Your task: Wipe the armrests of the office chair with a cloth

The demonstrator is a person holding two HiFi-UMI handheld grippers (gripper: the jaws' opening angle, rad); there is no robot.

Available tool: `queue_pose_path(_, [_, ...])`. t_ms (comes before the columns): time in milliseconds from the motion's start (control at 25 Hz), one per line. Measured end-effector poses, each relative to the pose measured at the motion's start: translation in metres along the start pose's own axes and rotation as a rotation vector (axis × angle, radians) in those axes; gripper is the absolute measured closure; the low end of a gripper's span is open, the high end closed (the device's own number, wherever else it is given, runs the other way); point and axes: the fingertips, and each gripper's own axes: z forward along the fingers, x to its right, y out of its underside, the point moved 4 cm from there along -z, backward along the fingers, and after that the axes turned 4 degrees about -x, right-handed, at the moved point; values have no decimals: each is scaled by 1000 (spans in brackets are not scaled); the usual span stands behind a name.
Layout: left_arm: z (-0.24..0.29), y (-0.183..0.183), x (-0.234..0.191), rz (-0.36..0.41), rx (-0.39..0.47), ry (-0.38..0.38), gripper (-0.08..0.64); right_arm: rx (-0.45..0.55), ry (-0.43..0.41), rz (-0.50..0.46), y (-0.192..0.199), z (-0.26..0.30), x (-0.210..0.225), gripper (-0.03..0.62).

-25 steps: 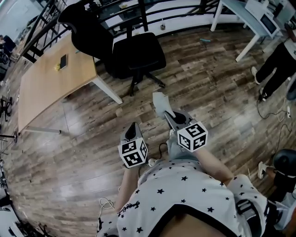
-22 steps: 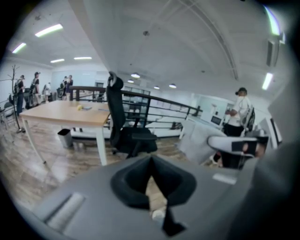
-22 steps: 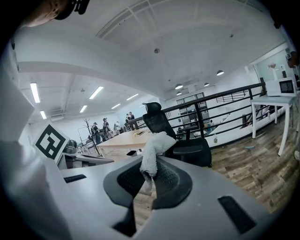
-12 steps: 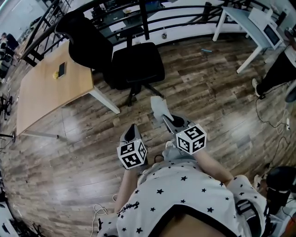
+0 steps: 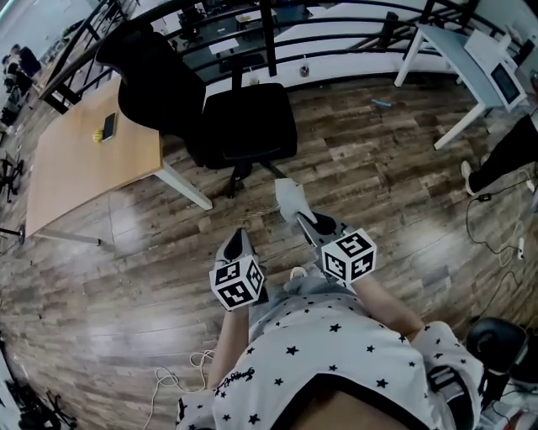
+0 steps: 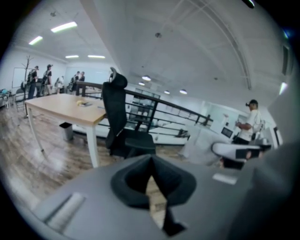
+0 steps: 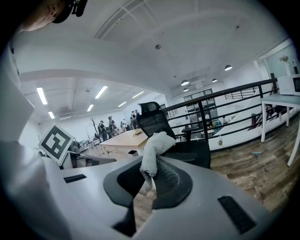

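Note:
The black office chair [image 5: 248,122] stands beside a wooden table [image 5: 84,159], its tall backrest [image 5: 151,80] toward the table and one armrest [image 5: 242,60] on the far side of the seat. My right gripper [image 5: 307,217] is shut on a pale grey cloth [image 5: 288,195], held over the floor short of the chair. In the right gripper view the cloth [image 7: 152,154] sticks up from the right gripper [image 7: 147,180], with the chair [image 7: 161,123] behind it. My left gripper [image 5: 238,243] hangs beside the right, jaws together and empty. The left gripper [image 6: 151,177] faces the chair [image 6: 119,117].
A black railing [image 5: 336,18] runs behind the chair. A white desk [image 5: 471,55] stands at the back right, with a person's leg [image 5: 504,155] near it. Loose cables [image 5: 181,369] lie on the wood floor at my left foot. A dark round base [image 5: 496,340] sits low right.
The chair and table have drawn slightly nearer in the head view. Both grippers keep their pose, and the cloth stays held in the right one.

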Motion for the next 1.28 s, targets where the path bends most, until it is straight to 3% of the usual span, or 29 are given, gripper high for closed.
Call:
queue_pose_path(600, [35,-5,-19,-21,-60,-66,558,-49,-33,34,-7,47,31,560])
queue_pose_path(1280, [156,-118,-58,-23,-54,-20,558,-78,-46,-12,-93,166,77,560])
